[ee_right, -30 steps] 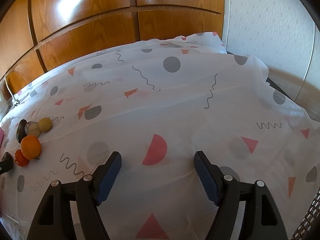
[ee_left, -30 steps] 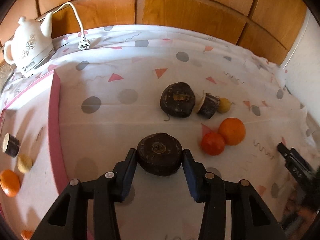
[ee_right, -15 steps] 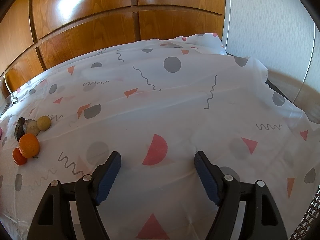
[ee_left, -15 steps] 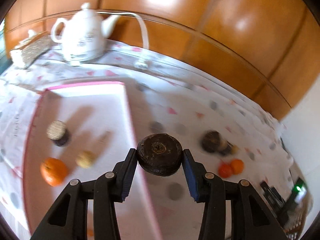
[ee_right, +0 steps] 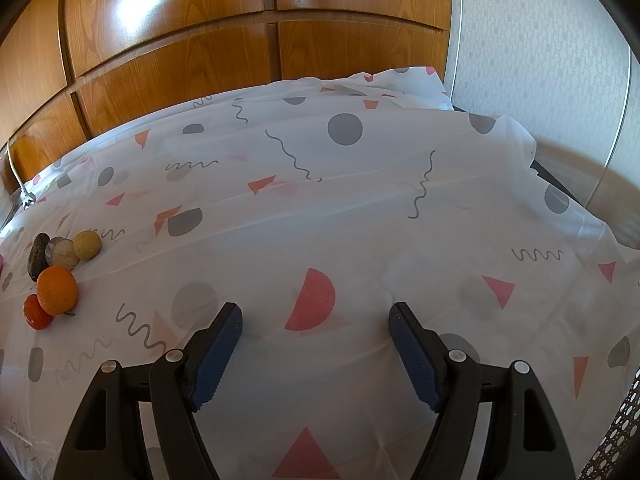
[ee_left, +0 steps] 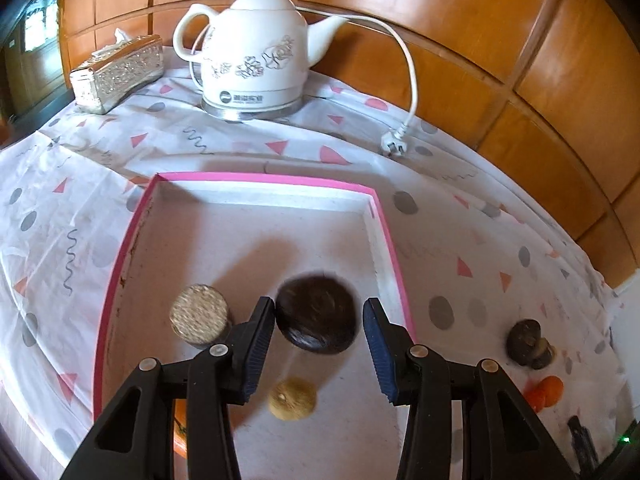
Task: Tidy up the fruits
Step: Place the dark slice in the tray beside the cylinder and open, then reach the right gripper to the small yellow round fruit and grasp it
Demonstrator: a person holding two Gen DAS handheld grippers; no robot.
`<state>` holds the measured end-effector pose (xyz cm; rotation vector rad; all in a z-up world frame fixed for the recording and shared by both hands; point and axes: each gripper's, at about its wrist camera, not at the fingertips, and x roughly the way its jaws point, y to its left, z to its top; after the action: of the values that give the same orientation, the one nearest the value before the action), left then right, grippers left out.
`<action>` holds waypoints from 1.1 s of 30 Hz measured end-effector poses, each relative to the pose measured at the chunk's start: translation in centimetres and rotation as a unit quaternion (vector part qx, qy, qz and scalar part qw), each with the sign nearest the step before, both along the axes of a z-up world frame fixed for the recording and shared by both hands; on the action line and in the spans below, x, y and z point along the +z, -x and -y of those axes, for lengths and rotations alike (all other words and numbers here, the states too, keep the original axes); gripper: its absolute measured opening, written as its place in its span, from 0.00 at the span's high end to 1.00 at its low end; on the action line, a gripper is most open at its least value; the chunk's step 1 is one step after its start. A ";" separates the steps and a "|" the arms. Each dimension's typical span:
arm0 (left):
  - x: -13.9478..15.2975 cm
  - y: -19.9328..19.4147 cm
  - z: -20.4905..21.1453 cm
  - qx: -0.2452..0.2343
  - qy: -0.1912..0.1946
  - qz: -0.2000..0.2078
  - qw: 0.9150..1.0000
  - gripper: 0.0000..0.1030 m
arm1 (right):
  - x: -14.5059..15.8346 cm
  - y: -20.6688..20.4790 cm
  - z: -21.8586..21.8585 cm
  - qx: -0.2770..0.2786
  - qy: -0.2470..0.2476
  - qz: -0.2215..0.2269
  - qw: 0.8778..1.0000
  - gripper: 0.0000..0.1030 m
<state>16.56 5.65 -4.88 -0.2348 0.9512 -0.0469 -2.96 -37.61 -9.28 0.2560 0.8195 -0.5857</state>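
Movement of the left gripper (ee_left: pixel 319 312) is the big change: a second ago it hung over the open tablecloth (ee_right: pixel 360 208) with the dark round fruit (ee_left: pixel 316 316) clamped between its fingers, and now it hangs over the pink-rimmed tray (ee_left: pixel 260 178). That puts one more fruit at its destination, so the carry looks finished and only the release is in question. The fruit shows blurred in the left wrist view. It touches the pad at 9 o'clock, while a thin gap shows against the pad at 3 o'clock. Whether the fingers are pinching it or have let it slip cannot be told. The right gripper (ee_right: pixel 314 320) has not moved; its fingers stand wide apart over bare cloth with nothing between them.

Inside the tray, apart from the dark fruit at centre, a cut piece with a pale face (ee_left: pixel 199 316) sits at 9 o'clock of it. A small tan fruit (ee_left: pixel 292 398) lies at 6 o'clock, and an orange (ee_left: pixel 180 432) is mostly hidden behind the left finger at 7 o'clock.

Outside the tray, a cluster waits on the cloth at 9 o'clock in the right wrist view: a larger orange (ee_right: pixel 57 290), a dark piece (ee_right: pixel 38 258), a cut piece (ee_right: pixel 62 254), a tan fruit (ee_right: pixel 87 245) and a small red fruit (ee_right: pixel 36 312). Judging by that, roughly half the sorting remains.
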 end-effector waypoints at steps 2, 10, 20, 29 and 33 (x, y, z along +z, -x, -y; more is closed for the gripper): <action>0.0 0.0 -0.2 0.003 -0.002 0.004 1.000 0.54 | 0.0 0.0 0.0 0.000 0.000 0.000 1.000 0.25; 0.3 2.2 -1.1 0.041 -0.010 0.005 0.999 0.49 | -0.1 0.0 0.0 0.001 0.001 -0.001 1.000 0.25; 1.4 8.2 -2.3 0.056 -0.032 0.033 0.997 0.37 | -0.1 0.0 0.0 0.000 0.002 -0.001 1.000 0.25; 1.0 12.4 -3.7 0.076 -0.037 0.033 0.996 0.36 | -0.1 0.0 -0.1 0.000 0.003 -0.002 1.000 0.25; 0.7 13.5 -4.4 0.090 -0.031 0.028 0.995 0.34 | -0.1 0.1 0.0 0.001 0.004 -0.005 1.000 0.25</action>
<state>3.06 10.08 -4.21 -0.2594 0.8710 0.1400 -3.02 -37.59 -9.42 0.2462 0.8261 -0.5888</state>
